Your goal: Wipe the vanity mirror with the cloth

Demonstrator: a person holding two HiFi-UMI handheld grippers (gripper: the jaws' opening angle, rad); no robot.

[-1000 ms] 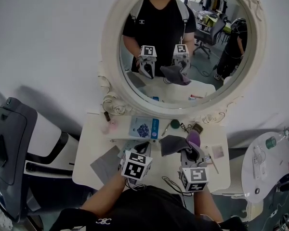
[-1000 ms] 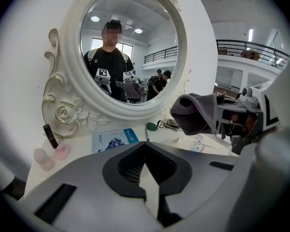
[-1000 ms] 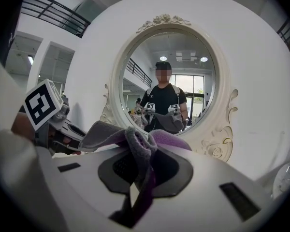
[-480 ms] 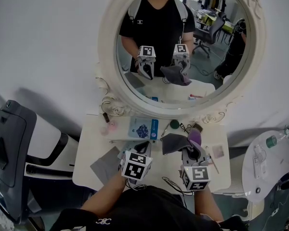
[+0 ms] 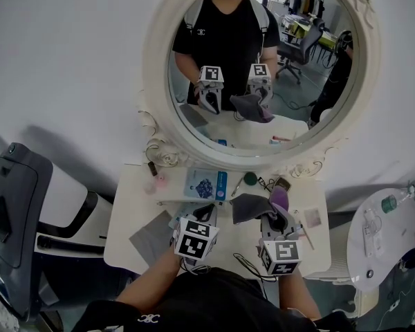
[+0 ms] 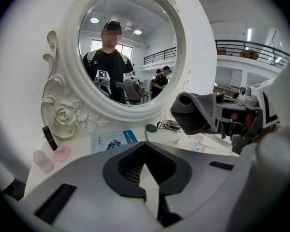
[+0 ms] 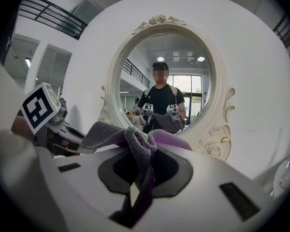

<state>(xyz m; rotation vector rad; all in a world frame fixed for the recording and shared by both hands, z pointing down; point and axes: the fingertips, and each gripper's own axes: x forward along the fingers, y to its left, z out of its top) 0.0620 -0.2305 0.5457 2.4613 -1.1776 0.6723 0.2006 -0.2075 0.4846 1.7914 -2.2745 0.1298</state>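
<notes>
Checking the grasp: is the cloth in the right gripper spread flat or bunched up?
Bunched up. The cloth is pinched in folds between the right gripper's jaws, with a grey flap sticking out to the left.

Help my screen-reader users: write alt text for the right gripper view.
The right hand-held gripper is shut on a grey and purple cloth bunched over its jaws. Ahead stands a white ornate oval vanity mirror reflecting the person holding both hand-held grippers; the left hand-held gripper shows at left.
</notes>
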